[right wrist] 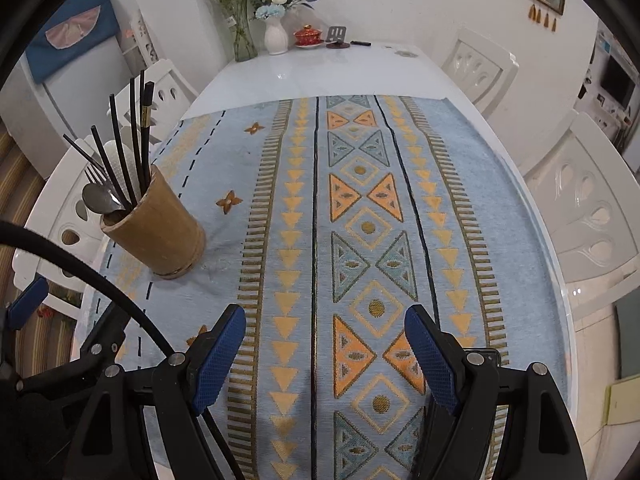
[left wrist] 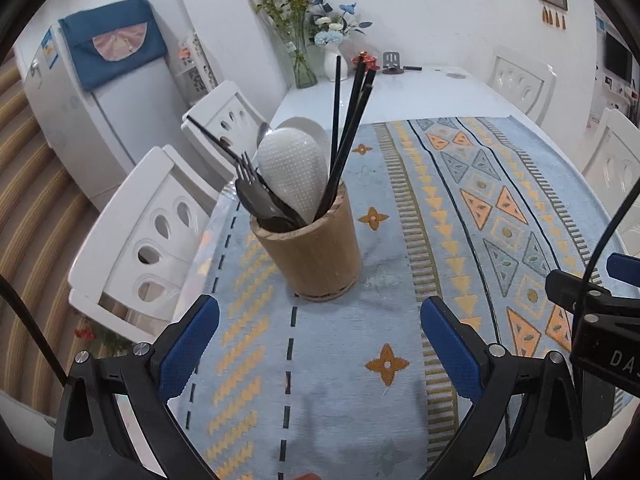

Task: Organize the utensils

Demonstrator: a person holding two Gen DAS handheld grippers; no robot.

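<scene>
A round wooden holder [left wrist: 316,256] stands upright on the patterned blue cloth [left wrist: 384,380], close in front of my left gripper [left wrist: 320,312]. It holds several black chopsticks [left wrist: 348,128], a white rice paddle [left wrist: 292,172], a fork [left wrist: 246,172] and spoons. The left gripper is open with nothing between its blue pads. In the right wrist view the same holder [right wrist: 160,236] stands at the left, its chopsticks [right wrist: 136,140] and a spoon [right wrist: 98,198] sticking up. My right gripper [right wrist: 326,320] is open over bare cloth, well to the right of the holder.
White chairs [left wrist: 160,232] line the table's left side, and others [right wrist: 588,208] the right. Vases of flowers [right wrist: 276,28], a red lidded cup [right wrist: 308,36] and small items stand at the far end of the white table [right wrist: 332,72]. A black cable [right wrist: 100,280] crosses the right wrist view.
</scene>
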